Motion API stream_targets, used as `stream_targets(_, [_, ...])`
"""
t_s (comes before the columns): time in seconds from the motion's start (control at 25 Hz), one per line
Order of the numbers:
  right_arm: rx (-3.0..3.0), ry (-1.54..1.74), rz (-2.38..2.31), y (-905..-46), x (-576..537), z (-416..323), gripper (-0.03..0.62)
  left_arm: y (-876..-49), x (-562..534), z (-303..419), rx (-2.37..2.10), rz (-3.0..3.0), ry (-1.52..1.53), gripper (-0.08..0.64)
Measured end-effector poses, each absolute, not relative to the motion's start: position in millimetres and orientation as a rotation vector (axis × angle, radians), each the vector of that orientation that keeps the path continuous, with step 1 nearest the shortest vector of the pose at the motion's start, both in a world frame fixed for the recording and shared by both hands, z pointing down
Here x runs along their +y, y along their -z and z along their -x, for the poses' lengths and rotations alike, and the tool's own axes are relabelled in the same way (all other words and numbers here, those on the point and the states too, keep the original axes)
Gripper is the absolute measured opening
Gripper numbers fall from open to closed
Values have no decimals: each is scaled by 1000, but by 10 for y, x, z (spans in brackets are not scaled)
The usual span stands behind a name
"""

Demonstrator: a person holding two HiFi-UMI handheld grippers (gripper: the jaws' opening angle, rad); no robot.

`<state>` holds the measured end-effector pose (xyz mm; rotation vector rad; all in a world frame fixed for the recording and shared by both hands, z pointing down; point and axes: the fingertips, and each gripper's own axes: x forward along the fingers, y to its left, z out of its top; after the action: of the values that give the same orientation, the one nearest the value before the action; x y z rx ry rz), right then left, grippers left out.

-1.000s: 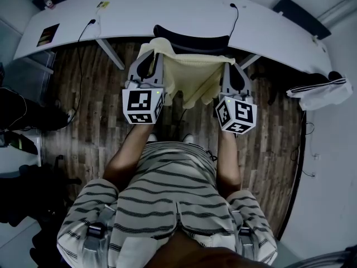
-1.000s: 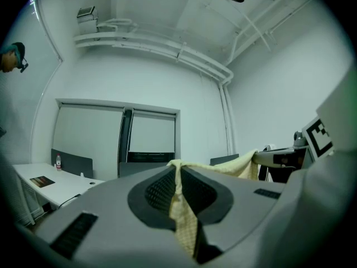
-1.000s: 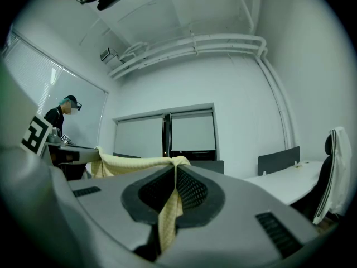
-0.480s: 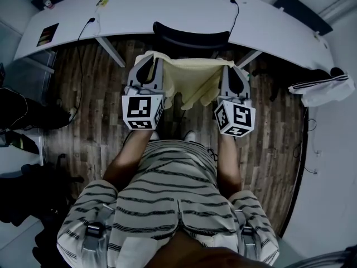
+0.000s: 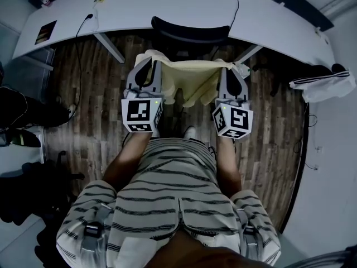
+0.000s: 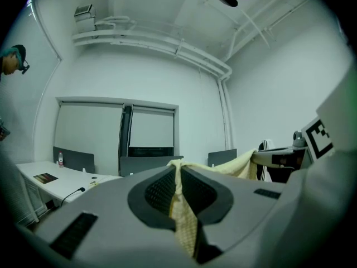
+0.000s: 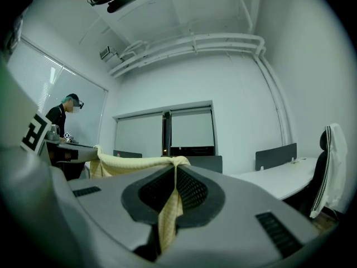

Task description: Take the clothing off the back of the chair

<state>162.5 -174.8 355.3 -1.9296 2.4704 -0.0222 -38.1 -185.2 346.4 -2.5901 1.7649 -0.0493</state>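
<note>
Left gripper (image 5: 149, 67) and right gripper (image 5: 230, 74) each pinched a corner of the yellow garment (image 5: 192, 76). Pulling evenly, cloth taut, seemed best to bring it away from the chair (image 5: 189, 31).

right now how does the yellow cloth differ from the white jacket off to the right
The yellow cloth is plain; the white jacket has dark stripes. The yellow cloth is stretched between the left gripper and right gripper, both shut on it; the white jacket hangs elsewhere, untouched. Both are limp fabric.
</note>
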Motion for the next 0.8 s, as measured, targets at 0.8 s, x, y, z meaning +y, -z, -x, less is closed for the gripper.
stream_targets(0.8, [2485,66,1955,-3829,-1592,-1583,26,-3711,-1718,394,1787,2588,102,40])
